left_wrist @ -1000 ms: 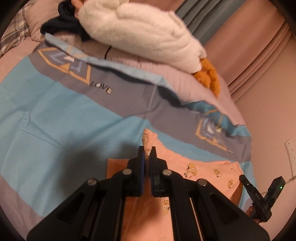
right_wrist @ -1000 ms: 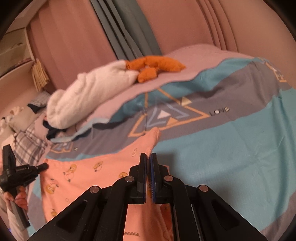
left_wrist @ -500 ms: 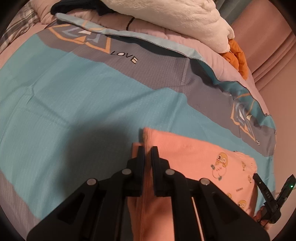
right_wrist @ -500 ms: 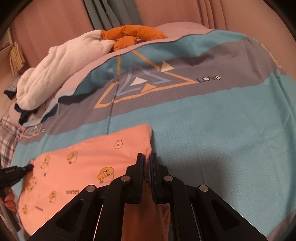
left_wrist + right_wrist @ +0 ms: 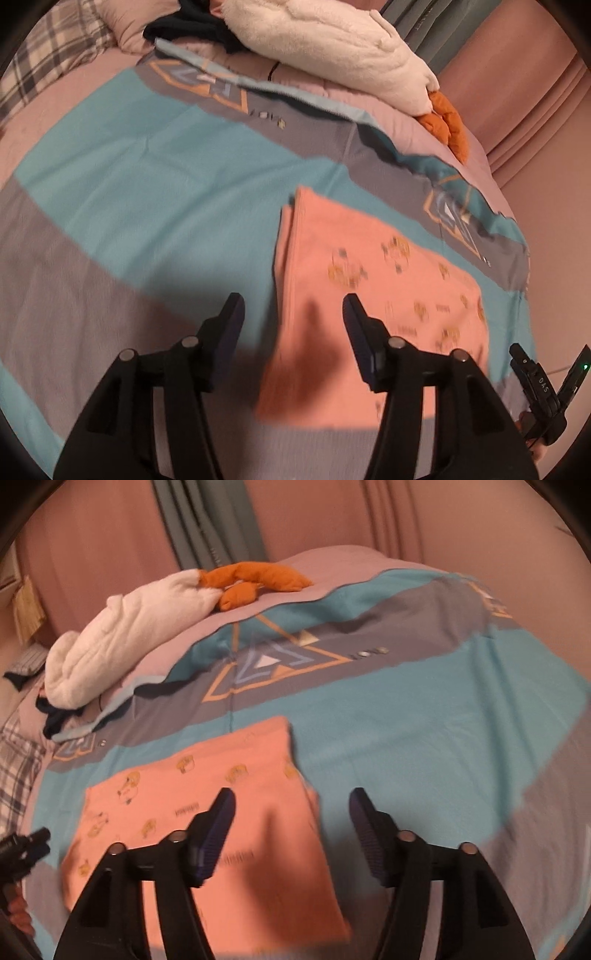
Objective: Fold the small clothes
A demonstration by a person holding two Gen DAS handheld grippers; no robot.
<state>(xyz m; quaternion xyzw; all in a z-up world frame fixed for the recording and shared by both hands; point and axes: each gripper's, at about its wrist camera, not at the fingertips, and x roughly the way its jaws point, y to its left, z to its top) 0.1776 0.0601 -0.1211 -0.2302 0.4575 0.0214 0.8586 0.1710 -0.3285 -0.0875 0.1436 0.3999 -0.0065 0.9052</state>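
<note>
Both my claws have just been opening and now stand about half apart with nothing pinched: the left claw [image 5: 293, 314] hangs over the near left edge of the garment [image 5: 369, 295], the right claw [image 5: 291, 808] over its near right edge, and cloth shows in each gap but no pad presses on it. The peach garment with the little yellow prints lies flat as a rough rectangle on the bedspread [image 5: 424, 731], on the teal band toward the near edge of the bed, a second layer peeking out along its left side. I judge this to be the release after a fold: the fold is laid and I am letting go. Another fold seems due, as the piece is wide across. For that I would need to lower the claws onto one short side, catch every layer at both corners, lift only a little, and carry it over evenly so the edges meet. The white plush [image 5: 122, 642] at the far edge stays well clear.
</note>
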